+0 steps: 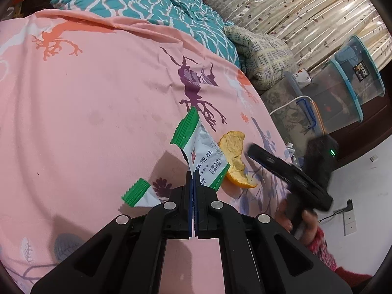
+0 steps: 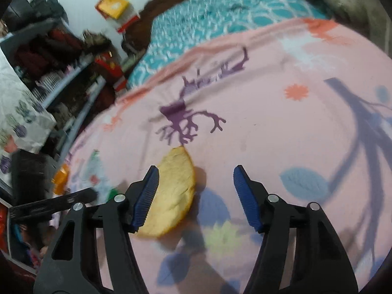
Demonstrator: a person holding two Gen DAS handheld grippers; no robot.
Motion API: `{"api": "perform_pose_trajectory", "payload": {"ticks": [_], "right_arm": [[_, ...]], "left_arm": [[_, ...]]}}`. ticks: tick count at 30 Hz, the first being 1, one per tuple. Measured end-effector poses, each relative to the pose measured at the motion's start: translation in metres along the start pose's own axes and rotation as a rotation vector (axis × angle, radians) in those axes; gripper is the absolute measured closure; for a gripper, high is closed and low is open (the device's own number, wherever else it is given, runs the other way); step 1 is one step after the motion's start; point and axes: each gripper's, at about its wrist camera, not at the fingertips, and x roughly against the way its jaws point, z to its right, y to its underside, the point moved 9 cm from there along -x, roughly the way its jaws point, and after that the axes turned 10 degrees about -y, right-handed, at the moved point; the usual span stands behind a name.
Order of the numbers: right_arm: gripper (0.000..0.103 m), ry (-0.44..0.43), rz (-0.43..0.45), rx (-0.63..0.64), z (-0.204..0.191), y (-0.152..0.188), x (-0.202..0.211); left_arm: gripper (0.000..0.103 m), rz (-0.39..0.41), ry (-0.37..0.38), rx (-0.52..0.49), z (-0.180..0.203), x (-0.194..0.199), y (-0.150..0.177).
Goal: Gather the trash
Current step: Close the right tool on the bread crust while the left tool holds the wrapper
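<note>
Foil wrapper [image 1: 203, 156], light and crinkly, lower centre: my left tongs [image 1: 193, 174] are pinching its edge. Orange peel [image 2: 175, 193], curled, soft, lying on the bedsheet [image 2: 269, 127] beside my gaping right tongs [image 2: 194, 191]; I'm planning to grip its rim.

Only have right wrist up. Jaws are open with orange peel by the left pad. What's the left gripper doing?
Observer: The left gripper is shut on a green-and-white snack wrapper; the wrapper stands up from its tips.
Operator: Any other trash I can't see clearly?
Observer: A second, smaller green-edged wrapper piece lies on the pink bedsheet, left of the left gripper's fingers.
Operator: Where's the peel relative to that held wrapper?
Observer: The orange peel lies just right of it, partly behind the wrapper's lower edge.
Operator: Is my gripper visible there?
Observer: Blurred; one finger of the right gripper shows right of the peel.
</note>
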Motion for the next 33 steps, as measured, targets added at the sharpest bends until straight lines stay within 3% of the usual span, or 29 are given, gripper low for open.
{"api": "perform_pose_trajectory", "payload": {"ticks": [1, 2, 3, 4, 5, 9, 16, 26, 30, 31, 33], "right_arm": [[0.041, 0.014, -0.003, 0.027, -0.003, -0.003, -0.005], [0.049, 0.006, -0.024, 0.039, -0.008, -0.002, -0.010], [0.070, -0.018, -0.050, 0.051, -0.014, 0.000, -0.016], [0.072, -0.032, -0.088, 0.071, -0.021, 0.006, -0.022], [0.082, -0.033, -0.103, 0.087, -0.025, 0.011, -0.024], [0.091, -0.057, -0.093, 0.059, -0.025, 0.023, -0.013], [0.096, -0.040, 0.070, -0.082, 0.025, 0.016, 0.052], [0.095, 0.051, 0.281, -0.183, 0.116, -0.006, 0.168], [0.089, 0.114, 0.325, -0.188, 0.144, -0.007, 0.196], [0.083, 0.107, 0.315, -0.200, 0.151, -0.007, 0.198], [0.022, 0.102, 0.322, -0.228, 0.163, -0.006, 0.205]], "left_arm": [[0.103, -0.002, -0.006, -0.002, 0.001, -0.001, 0.001], [0.103, -0.003, -0.010, -0.004, 0.002, -0.001, 0.001], [0.103, -0.003, -0.017, -0.007, 0.003, -0.001, 0.001], [0.103, -0.005, -0.022, -0.011, 0.005, -0.002, 0.001], [0.103, -0.007, -0.027, -0.015, 0.006, -0.003, 0.001], [0.103, -0.015, -0.048, -0.038, 0.015, -0.008, 0.001], [0.103, -0.048, -0.050, -0.144, 0.065, -0.030, -0.004], [0.103, -0.098, 0.028, -0.374, 0.210, -0.089, -0.028], [0.103, -0.132, 0.020, -0.401, 0.242, -0.115, -0.034], [0.103, -0.148, 0.017, -0.402, 0.246, -0.121, -0.034], [0.103, -0.172, -0.003, -0.418, 0.253, -0.135, -0.032]]}}
